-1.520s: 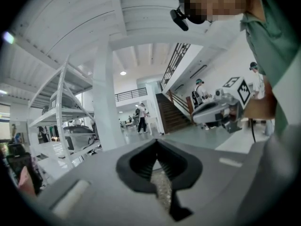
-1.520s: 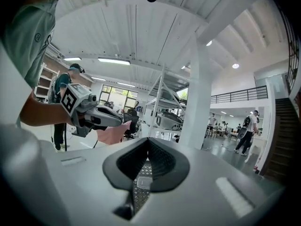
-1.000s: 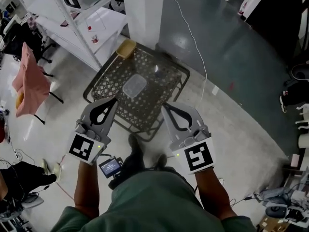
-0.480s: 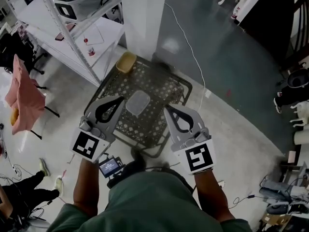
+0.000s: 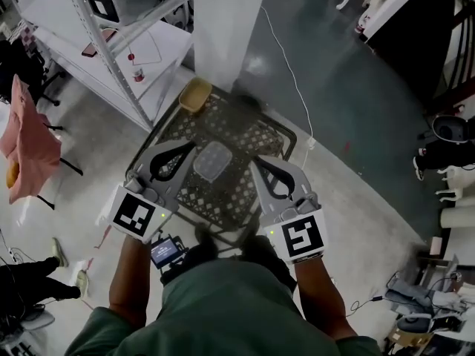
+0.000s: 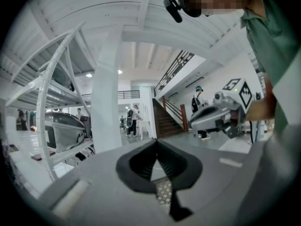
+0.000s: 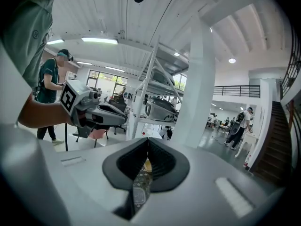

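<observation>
Black metal lattice tabletop (image 5: 245,136): matt, openwork, looks painted. On it a clear plastic box (image 5: 211,160) w/ lid, smooth, slightly frosted. At its far-left corner a tan bowl (image 5: 194,95), matt; material can't tell. Left gripper (image 5: 185,148) & right gripper (image 5: 257,165): grey moulded plastic shells, smooth, matt. Inner pads (image 7: 162,161) are black, ribbed, rubbery-looking. Grey floor (image 5: 356,73): glossy w/ light reflections far right, paler & duller at left. White shelving rack (image 5: 95,34) far left: painted metal. Pink cloth (image 5: 26,143) at left: soft, matt.

A lattice table (image 5: 239,133) bears a clear container (image 5: 211,160) and tan bowl (image 5: 195,95).
</observation>
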{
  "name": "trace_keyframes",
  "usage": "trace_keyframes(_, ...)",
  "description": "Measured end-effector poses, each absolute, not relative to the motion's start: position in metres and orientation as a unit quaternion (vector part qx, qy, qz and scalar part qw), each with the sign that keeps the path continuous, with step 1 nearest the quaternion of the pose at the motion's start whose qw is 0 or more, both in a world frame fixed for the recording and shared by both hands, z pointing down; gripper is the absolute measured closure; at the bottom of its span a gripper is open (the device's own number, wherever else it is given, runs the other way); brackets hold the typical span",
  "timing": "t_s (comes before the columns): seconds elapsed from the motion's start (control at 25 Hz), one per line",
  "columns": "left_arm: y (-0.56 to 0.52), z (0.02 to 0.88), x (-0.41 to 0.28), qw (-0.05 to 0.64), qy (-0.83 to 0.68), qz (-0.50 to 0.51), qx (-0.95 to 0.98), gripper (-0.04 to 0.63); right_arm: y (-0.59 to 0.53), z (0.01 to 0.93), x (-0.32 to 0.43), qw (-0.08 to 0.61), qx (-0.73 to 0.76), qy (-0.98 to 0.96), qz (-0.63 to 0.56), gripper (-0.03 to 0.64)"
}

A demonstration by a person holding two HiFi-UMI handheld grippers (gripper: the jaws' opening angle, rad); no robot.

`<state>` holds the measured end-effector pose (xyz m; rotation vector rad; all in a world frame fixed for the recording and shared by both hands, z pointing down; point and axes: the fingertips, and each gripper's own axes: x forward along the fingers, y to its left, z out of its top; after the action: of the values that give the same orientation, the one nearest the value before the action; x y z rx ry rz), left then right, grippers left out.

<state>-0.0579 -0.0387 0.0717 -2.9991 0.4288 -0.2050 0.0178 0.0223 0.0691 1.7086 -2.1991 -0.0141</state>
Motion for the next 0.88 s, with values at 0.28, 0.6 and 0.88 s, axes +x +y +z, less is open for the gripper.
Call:
trace_keyframes(0.28, -0.063, 0.092, -0.051, 0.045, 0.182, -0.091, -0.978, 0.592, -0.01, 0.092, 0.03, 0.176, 0.567, -0.804, 0.005, 0.609)
trace_keyframes(0.6, -0.097, 0.121, -0.047, 0.012, 0.253, -0.127, -0.959, 0.592, -0.06, 0.112, 0.047, 0.169, 0.512, -0.842, 0.02, 0.609)
trace_keyframes(0.88, -0.111, 0.161, -0.045, -0.027, 0.294, -0.15, -0.944, 0.592, -0.084, 0.149, 0.059, 0.183, 0.476, -0.859, 0.042, 0.609)
